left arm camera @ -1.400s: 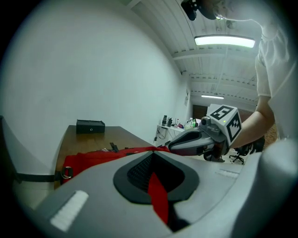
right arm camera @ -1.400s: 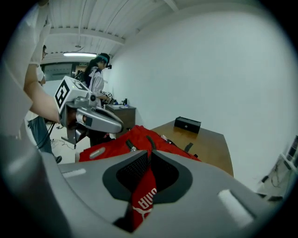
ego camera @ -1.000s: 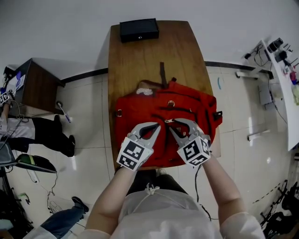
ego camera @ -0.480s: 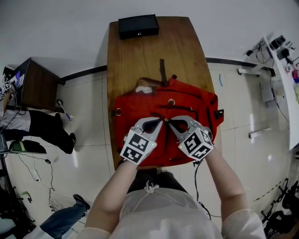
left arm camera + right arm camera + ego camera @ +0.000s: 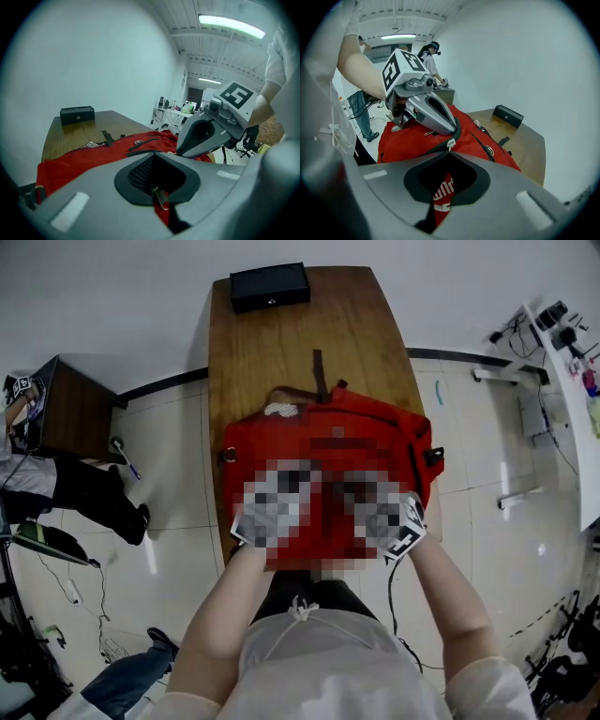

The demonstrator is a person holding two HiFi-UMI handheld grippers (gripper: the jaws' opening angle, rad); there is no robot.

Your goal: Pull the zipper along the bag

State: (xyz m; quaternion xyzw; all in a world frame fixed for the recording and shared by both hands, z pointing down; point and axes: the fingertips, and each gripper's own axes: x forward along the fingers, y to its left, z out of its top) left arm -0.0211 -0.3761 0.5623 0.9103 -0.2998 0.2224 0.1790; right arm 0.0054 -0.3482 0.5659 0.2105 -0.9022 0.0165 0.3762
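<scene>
A red bag [image 5: 328, 427] lies flat on the wooden table [image 5: 281, 343], and a mosaic patch covers both grippers over its near half. In the left gripper view, my left gripper [image 5: 157, 153] is shut, with the metal zipper pull [image 5: 162, 198] pinched in its hollow over black zipper teeth. In the right gripper view, my right gripper [image 5: 449, 151] is shut on a red tag [image 5: 442, 196] with white print. The two grippers' tips nearly touch: the zipper slider [image 5: 450, 144] hangs between them, under the left gripper [image 5: 453, 133]. The right gripper [image 5: 179, 152] shows beside mine in the left gripper view.
A black box [image 5: 270, 287] sits at the table's far end. A black strap [image 5: 321, 376] lies beyond the bag. A dark desk [image 5: 70, 413] and a seated person's legs [image 5: 94, 502] are at the left. Cables lie on the tiled floor.
The two grippers have drawn together over the bag's front zipper, until their tips meet. The bag sits slightly to the left in the head view.
</scene>
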